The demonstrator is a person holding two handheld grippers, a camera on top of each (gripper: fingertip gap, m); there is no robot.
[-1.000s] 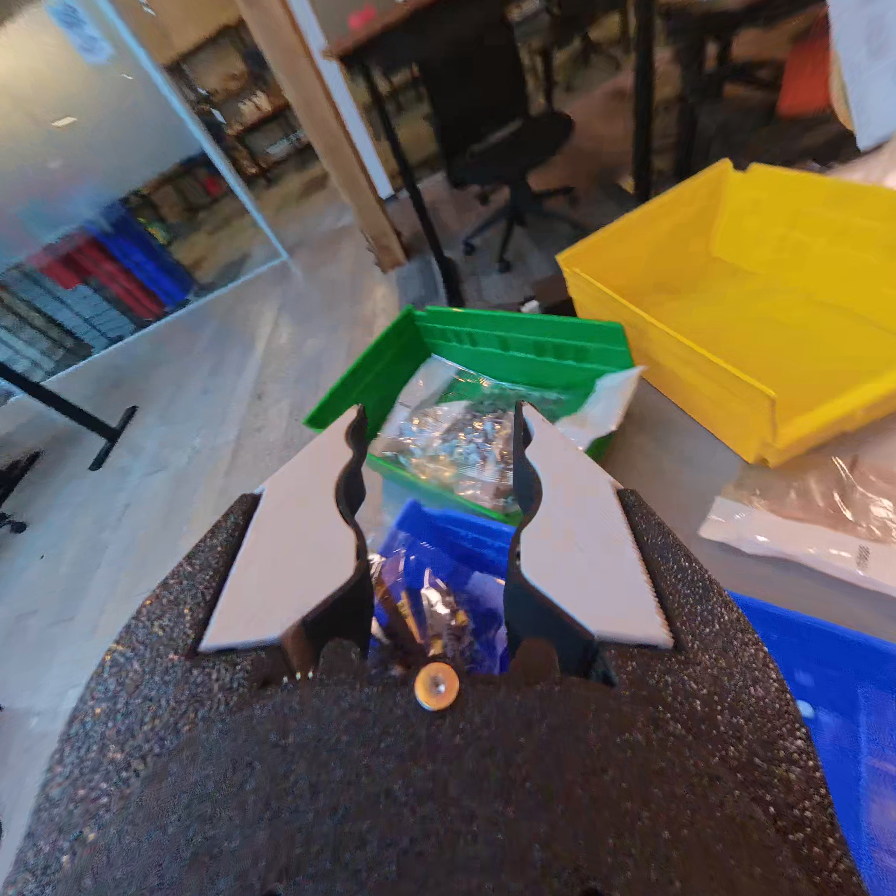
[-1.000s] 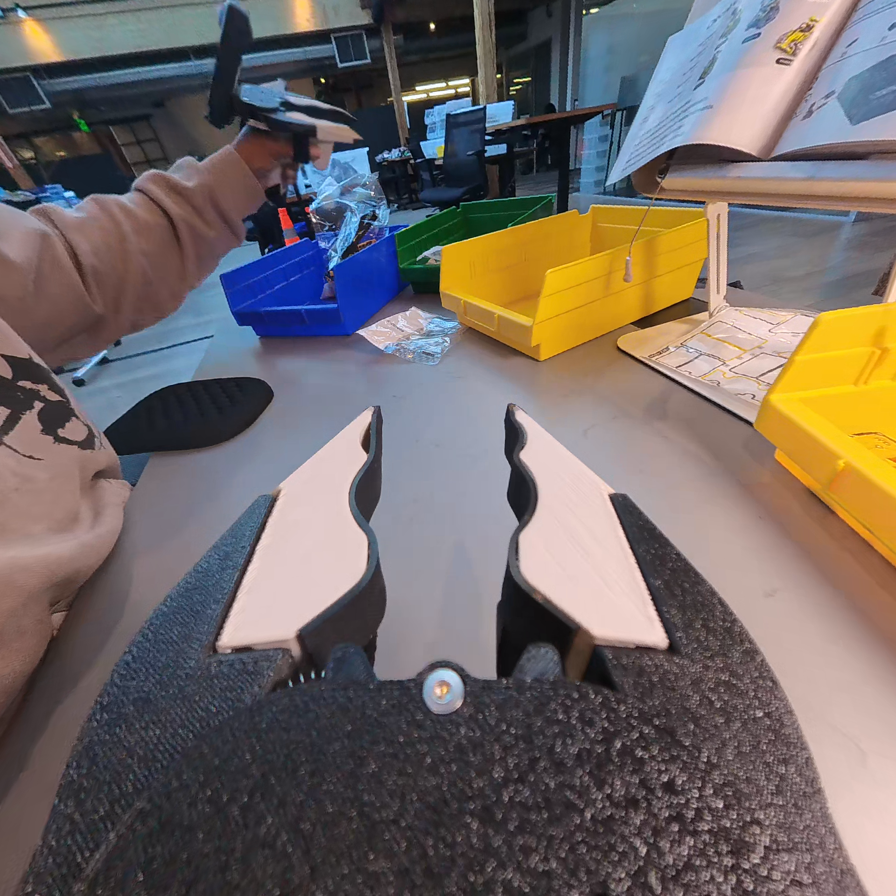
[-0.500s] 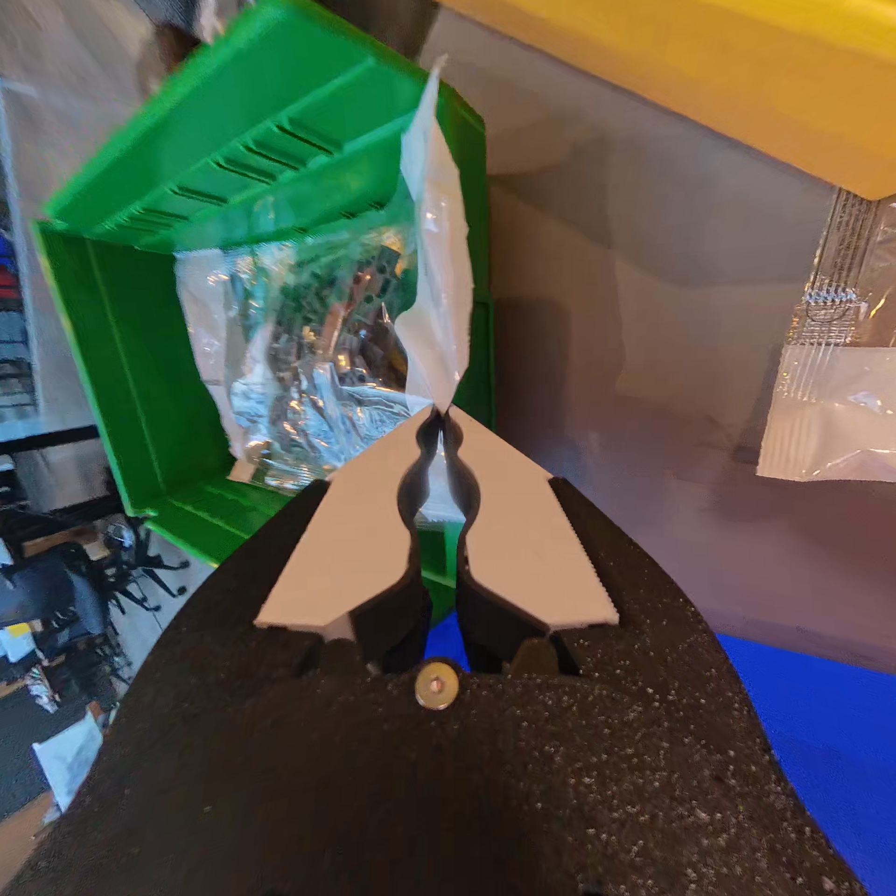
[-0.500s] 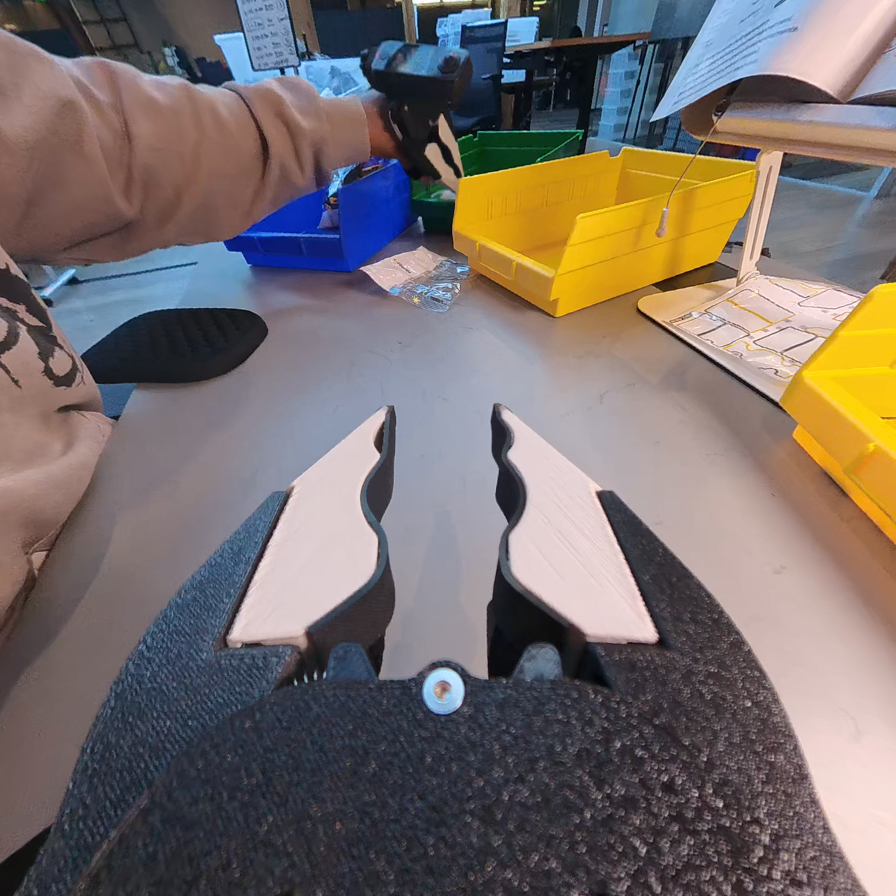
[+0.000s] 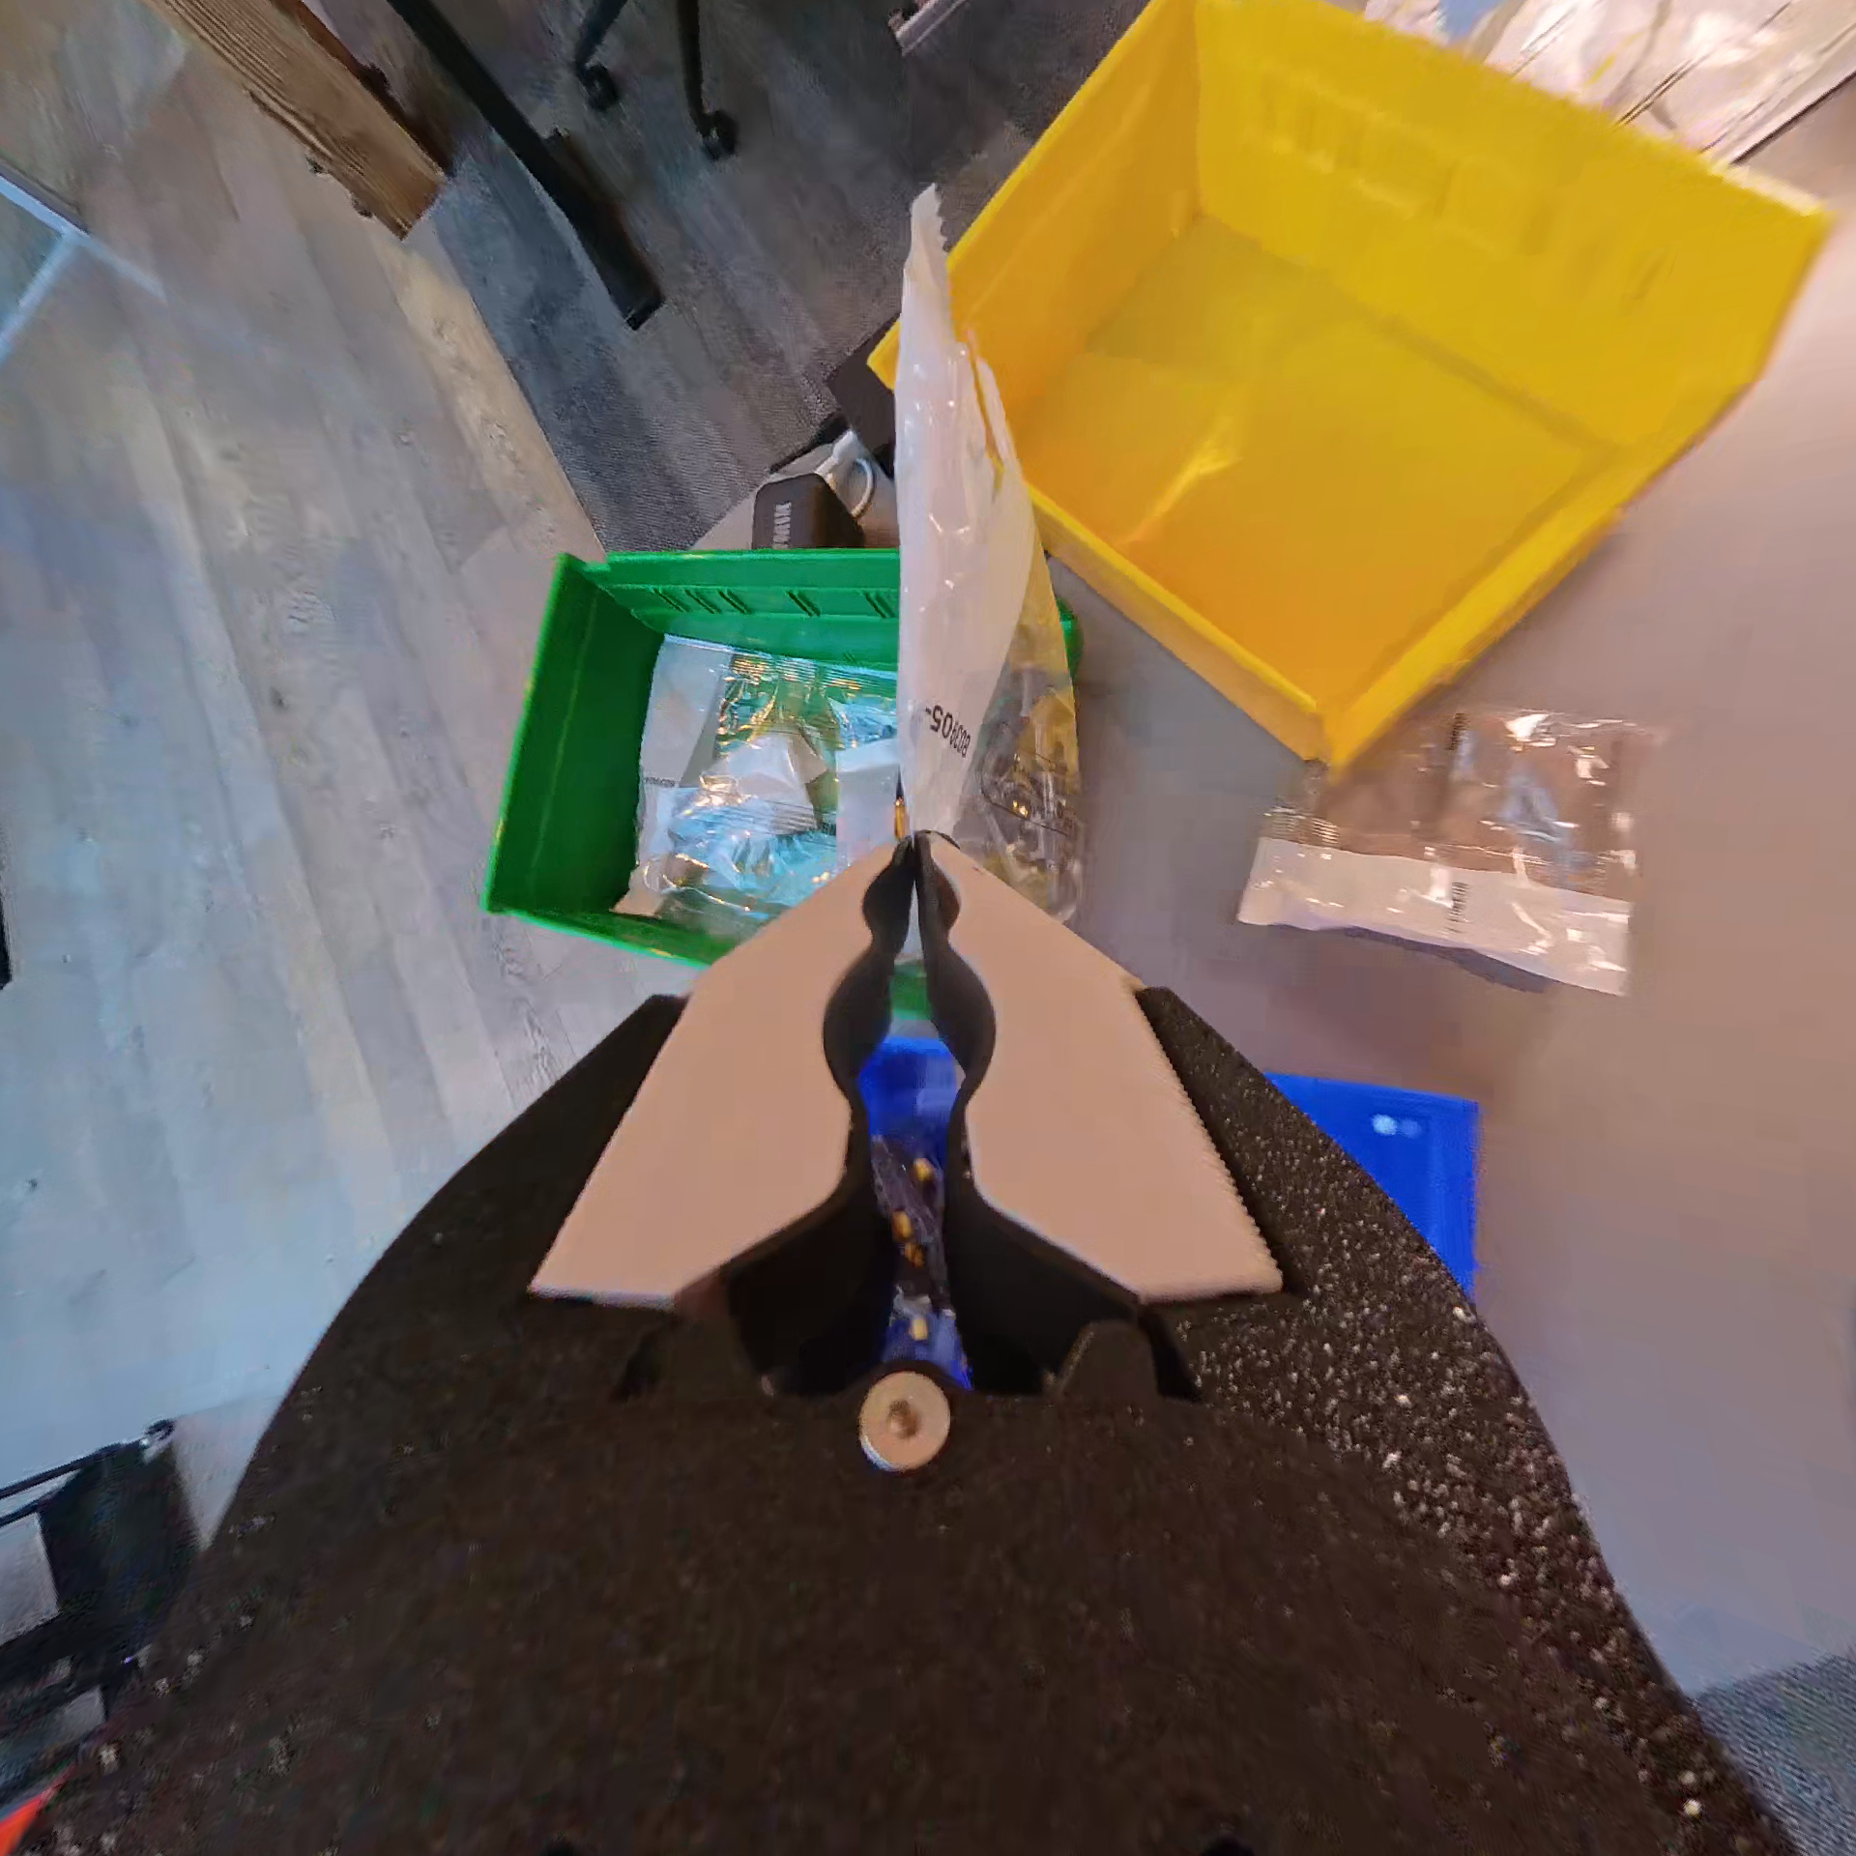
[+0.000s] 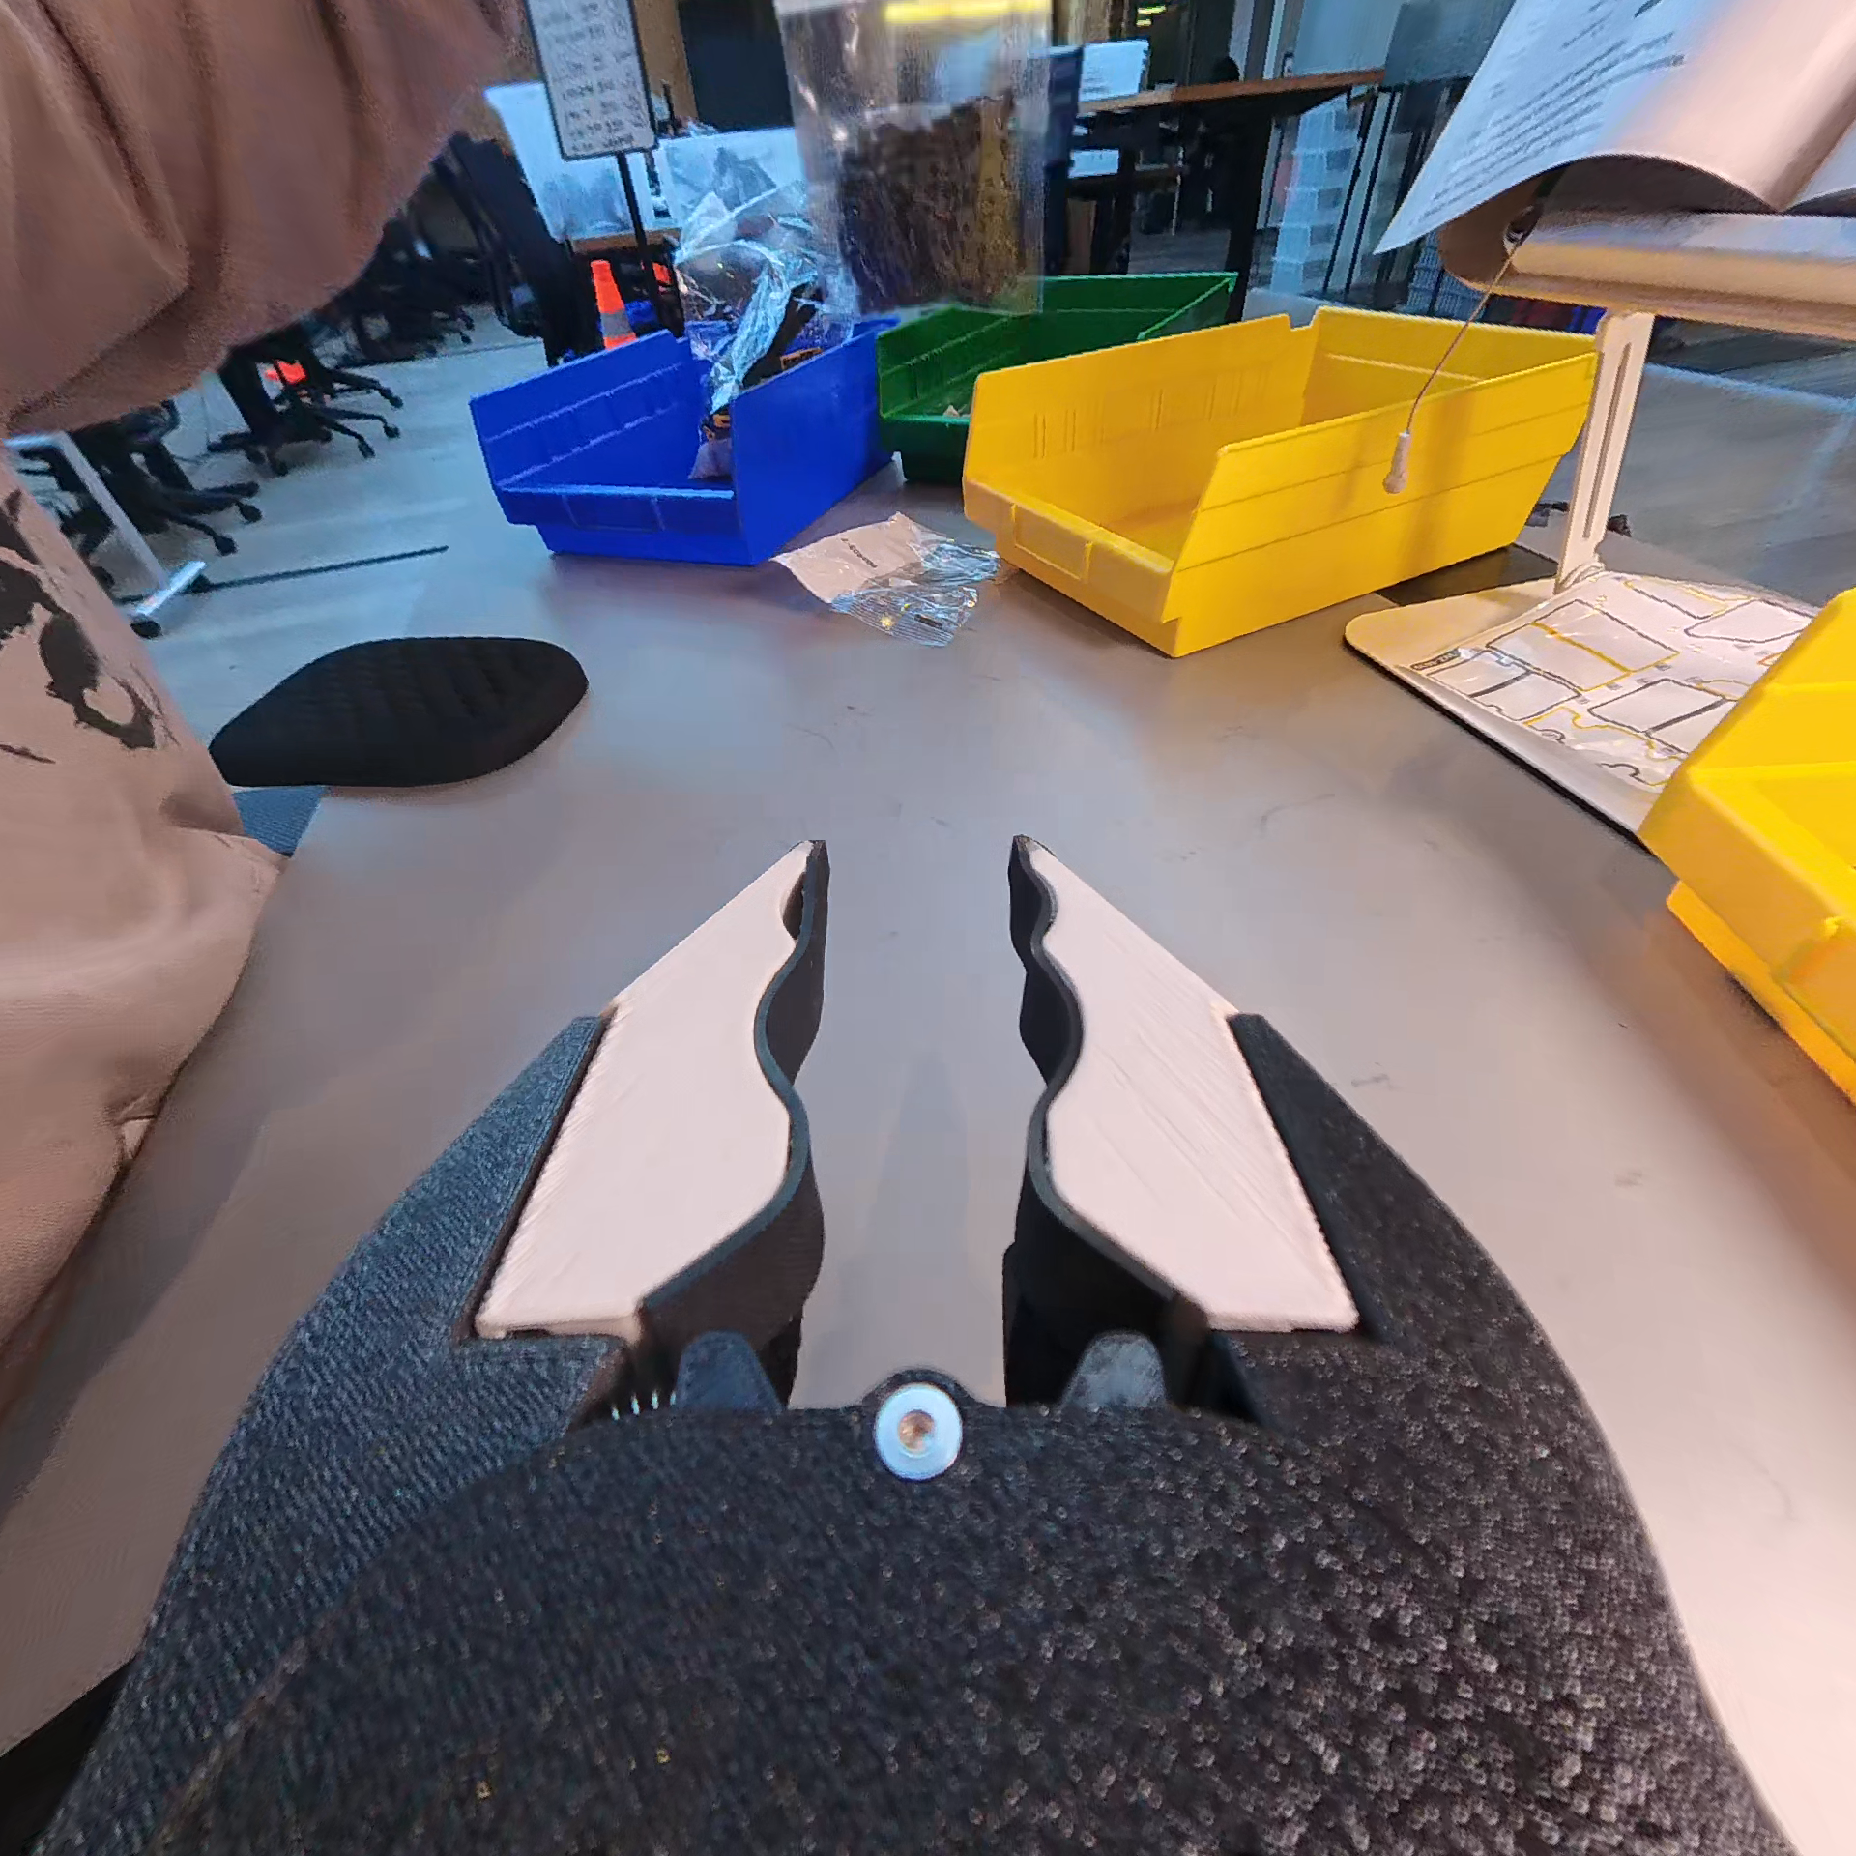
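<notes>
Now the left tool [image 5: 912, 849] is holding a clear plastic bag [image 5: 959, 562] pinched at its fingertips, well above the green bin [image 5: 562, 763]; half a second ago the same tips were clamped on that bag's white edge while it was still lying in the bin, and a second ago they were standing apart over it. So the bag is coming up out of the green bin and is hanging in the air, its small dark parts sagging to one end, between the green bin and the big yellow bin [image 5: 1406, 422]. More bags are remaining in the green bin, and a second clear bag [image 5: 1446, 854] is lying on the grey tabletop [image 5: 1657, 1105] just beside the yellow bin's corner. A blue bin [image 5: 1406, 1155] is showing below the left tool.

Meanwhile the right tool [image 6: 919, 864] is idling low over the bare tabletop, jaws parted and gripping nothing, as it was a second ago. A black pad [image 6: 402, 708] is lying off to its left.
</notes>
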